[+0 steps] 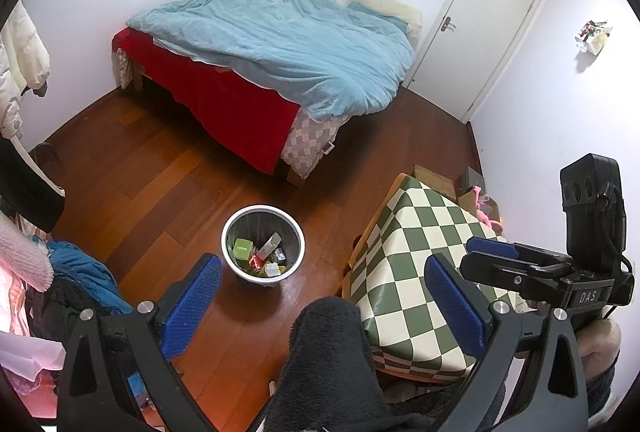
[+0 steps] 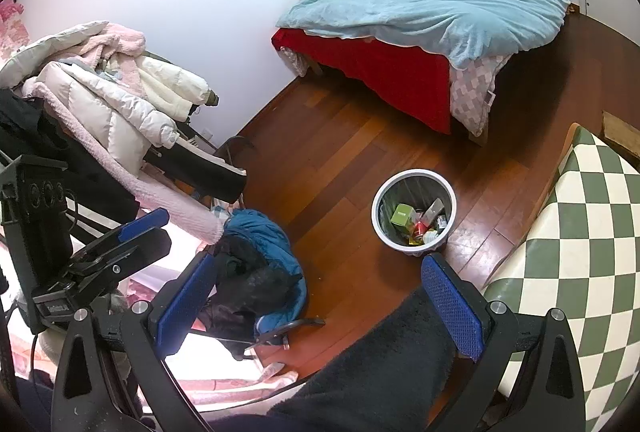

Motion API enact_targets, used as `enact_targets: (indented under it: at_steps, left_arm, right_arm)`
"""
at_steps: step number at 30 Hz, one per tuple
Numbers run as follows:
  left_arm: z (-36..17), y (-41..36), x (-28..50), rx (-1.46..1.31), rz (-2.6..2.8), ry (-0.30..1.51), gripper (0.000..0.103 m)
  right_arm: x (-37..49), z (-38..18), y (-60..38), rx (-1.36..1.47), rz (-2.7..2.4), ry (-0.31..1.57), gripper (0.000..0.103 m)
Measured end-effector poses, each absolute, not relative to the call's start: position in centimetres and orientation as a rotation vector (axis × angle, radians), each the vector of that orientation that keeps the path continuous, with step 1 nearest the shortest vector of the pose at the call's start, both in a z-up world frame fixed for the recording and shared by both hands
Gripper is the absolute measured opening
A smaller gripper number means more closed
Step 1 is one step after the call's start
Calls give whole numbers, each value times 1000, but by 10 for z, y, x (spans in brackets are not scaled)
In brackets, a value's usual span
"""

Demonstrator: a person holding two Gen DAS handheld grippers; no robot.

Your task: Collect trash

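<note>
We see a big bed [image 1: 256, 71] with a soft, crumpled blue blanket [image 1: 288, 39]. Near it is a table [image 1: 420, 272] in smooth green and white squares. On the shiny wood floor [image 1: 160, 167] beside the table stands a round white bin [image 1: 263, 244]. Inside it lie a green box [image 1: 243, 248] and mixed trash [image 1: 269, 260]. Our left tongs [image 1: 320, 304] and right tongs [image 2: 316, 304] are spread wide, grasping nothing.

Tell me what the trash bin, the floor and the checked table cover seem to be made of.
Trash bin: probably plastic, with a smooth white rim and ribbed grey inner wall. Floor: glossy reddish wood planks, since seams and reflections show; possibly laminate. Checked table cover: likely vinyl or oilcloth, smooth and faintly shiny, draping stiffly over the edge.
</note>
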State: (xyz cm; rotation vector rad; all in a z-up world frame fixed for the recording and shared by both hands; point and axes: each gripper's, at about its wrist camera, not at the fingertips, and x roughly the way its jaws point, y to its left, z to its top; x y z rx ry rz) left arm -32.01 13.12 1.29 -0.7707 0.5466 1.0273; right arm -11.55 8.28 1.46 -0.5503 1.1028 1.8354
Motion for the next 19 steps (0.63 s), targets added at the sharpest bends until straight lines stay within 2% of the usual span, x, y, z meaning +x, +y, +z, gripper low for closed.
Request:
enact_targets:
  at_steps: [19]
  left_arm:
    - [15, 128, -330, -765, 1040, 536, 103]
  right_arm:
    - [-120, 21, 80, -555, 1859, 1098, 103]
